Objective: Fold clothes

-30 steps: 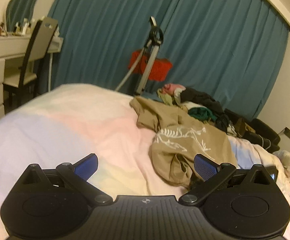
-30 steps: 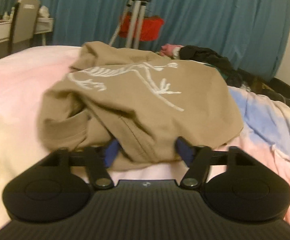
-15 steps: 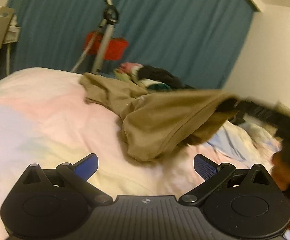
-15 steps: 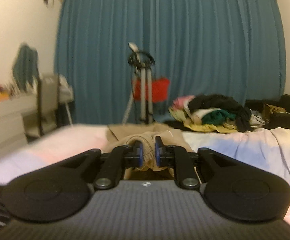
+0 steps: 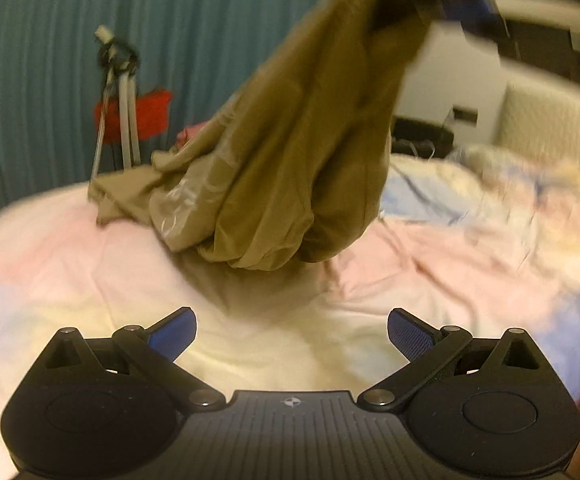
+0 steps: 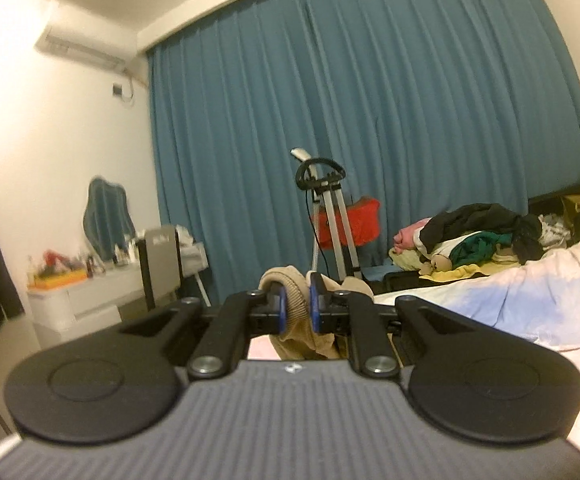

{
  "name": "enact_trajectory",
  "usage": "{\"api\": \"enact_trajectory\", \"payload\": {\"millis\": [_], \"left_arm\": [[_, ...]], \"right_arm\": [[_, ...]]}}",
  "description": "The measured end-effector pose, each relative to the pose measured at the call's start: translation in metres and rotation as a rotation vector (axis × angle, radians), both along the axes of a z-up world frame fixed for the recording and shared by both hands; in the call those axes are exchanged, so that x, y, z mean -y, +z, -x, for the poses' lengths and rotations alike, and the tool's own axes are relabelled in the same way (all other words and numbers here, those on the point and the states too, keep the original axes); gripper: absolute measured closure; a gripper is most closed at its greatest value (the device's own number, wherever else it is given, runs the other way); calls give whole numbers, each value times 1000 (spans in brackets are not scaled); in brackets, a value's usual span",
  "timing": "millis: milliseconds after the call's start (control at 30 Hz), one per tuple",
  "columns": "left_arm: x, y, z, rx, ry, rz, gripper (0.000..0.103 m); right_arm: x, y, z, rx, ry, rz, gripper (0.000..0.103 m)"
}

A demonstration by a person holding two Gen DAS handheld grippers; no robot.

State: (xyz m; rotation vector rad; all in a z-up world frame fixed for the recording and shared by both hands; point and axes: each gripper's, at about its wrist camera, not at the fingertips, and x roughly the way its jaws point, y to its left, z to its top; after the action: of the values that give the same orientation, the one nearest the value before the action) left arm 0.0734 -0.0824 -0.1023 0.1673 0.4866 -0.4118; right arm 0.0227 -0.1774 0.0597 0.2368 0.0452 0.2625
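The right gripper (image 6: 294,309) has its jaws pinching a ribbed edge of the tan shirt (image 5: 290,152), which hangs (its far end trailing) over the bed (image 5: 70,264); the left gripper (image 5: 291,332) hovers low, jaws spread.

The left gripper (image 5: 291,330) hangs low with its blue pads spread wide and nothing between them. The right gripper (image 6: 297,312) is raised (level, pointing forward), its pads pinched on a fold of tan shirt (image 6: 294,306).
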Motion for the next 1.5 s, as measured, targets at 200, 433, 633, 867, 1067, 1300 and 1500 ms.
{"api": "enact_trajectory", "payload": {"millis": [200, 433, 633, 867, 1067, 1300, 1500], "left_arm": [[15, -27, -42, 8, 32, -57, 2], [18, -50, -84, -30, 117, -153, 46], [-29, -40, -106, -101, 261, 63, 99], [-61, -10, -88, -99, 227, 159, 101], [-28, -9, -39, -114, 57, 93, 84], [48, -40, -29, 0, -40, -194, 39], [79, -55, -67, 169, 107, -301, 47]], "right_arm": [[35, -8, -4, -4, -45, -84, 88], [63, -24, -20, -30, -89, -149, 88], [83, -35, -33, -66, -113, -203, 88], [90, -37, -38, -130, -79, -228, 88], [94, -32, -41, -181, -38, -236, 88], [113, -32, -43, -192, -50, -299, 88], [124, -39, -48, -181, -65, -325, 88]]}}
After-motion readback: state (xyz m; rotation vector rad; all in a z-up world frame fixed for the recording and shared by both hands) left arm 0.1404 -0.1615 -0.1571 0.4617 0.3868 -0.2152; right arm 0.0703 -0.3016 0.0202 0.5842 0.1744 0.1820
